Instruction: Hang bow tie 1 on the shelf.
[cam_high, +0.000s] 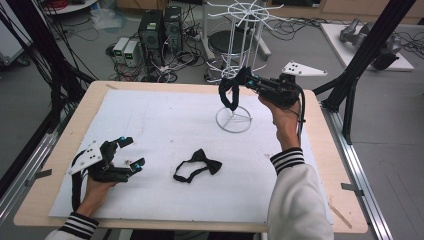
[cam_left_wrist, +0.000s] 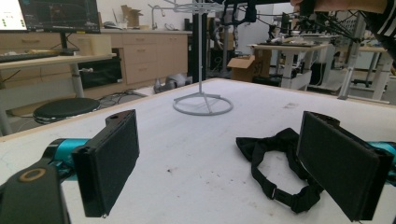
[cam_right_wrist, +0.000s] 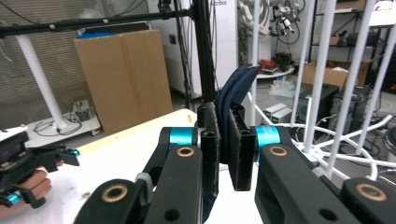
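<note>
A black bow tie (cam_high: 197, 165) lies flat on the white table mat (cam_high: 150, 120), its strap looped; in the left gripper view the same bow tie (cam_left_wrist: 275, 158) sits just ahead, partly behind the right-hand jaw. My left gripper (cam_high: 133, 152) rests low on the mat to its left, open and holding nothing (cam_left_wrist: 219, 163). My right gripper (cam_high: 245, 77) is raised beside the white wire rack (cam_high: 233, 120) and shut on a second dark bow tie (cam_high: 229, 95), which hangs below the jaws. In the right gripper view that navy bow tie (cam_right_wrist: 236, 88) sticks up between the shut jaws (cam_right_wrist: 224, 140).
The rack's ring base (cam_left_wrist: 203, 105) stands at the mat's far middle, and its white rods (cam_right_wrist: 322, 70) are close on the right of the right gripper. Black frame posts (cam_high: 360, 60) rise beyond the table's right edge. Computers and cables (cam_high: 160, 35) sit on the floor behind.
</note>
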